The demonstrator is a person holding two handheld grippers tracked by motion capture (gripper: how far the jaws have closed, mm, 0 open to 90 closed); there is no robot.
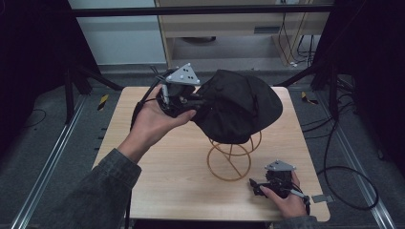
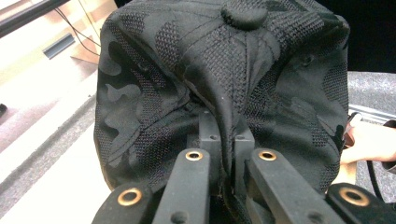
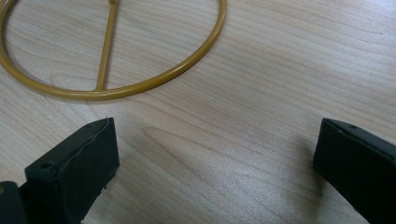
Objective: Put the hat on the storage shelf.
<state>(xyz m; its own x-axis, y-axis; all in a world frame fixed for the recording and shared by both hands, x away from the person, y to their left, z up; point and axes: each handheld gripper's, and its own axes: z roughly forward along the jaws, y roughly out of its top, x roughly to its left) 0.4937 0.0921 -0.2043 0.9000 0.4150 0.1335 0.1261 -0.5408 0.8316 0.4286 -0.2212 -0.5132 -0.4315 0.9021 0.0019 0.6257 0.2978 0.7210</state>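
A black camouflage-patterned cap (image 1: pixel 239 105) sits over the top of a gold wire stand (image 1: pixel 231 157) near the middle of the wooden table (image 1: pixel 162 181). My left gripper (image 1: pixel 198 101) is at the cap's left side, shut on a pinched fold of its fabric. In the left gripper view the cap (image 2: pixel 224 70) is close up, with its top button at the upper edge and the fold squeezed between the jaws of the left gripper (image 2: pixel 225 135). My right gripper (image 1: pixel 255 183) rests low at the table's front right, open, with bare wood between its jaws (image 3: pixel 215 168). The stand's round base ring (image 3: pixel 140 84) lies just beyond it.
The table's edges drop to grey carpet crossed by metal rails and black cables (image 1: pixel 344 176). A small grey tag (image 1: pixel 322 198) lies near the front right corner. Black frame legs (image 1: pixel 90 78) and a wooden cabinet (image 1: pixel 224 28) stand behind the table.
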